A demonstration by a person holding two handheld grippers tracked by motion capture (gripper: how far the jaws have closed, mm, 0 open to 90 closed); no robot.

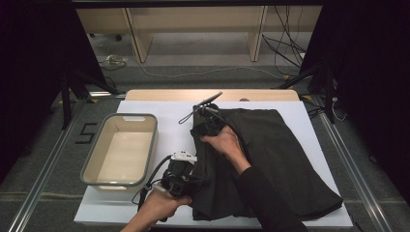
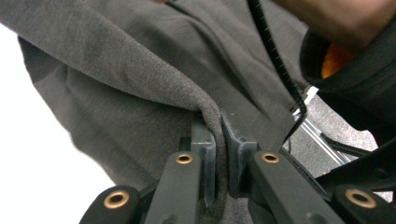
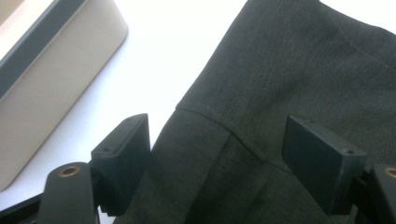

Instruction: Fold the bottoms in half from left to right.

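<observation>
The table [image 1: 145,108] is seen from above and from the person's side in the high view, which faces forward and down, far enough off that the floor beyond is taken in. The left gripper view is set very close, looking along its jaws into a fold of the dark cloth [image 2: 140,93], with a sleeve [image 2: 355,93] behind. The right gripper view is also held close, aimed down at the cloth's edge, the white tabletop and a corner of the beige bin [image 3: 56,79]. The cloth is shared by all three views; the bin is shared by the high and right gripper views.
</observation>
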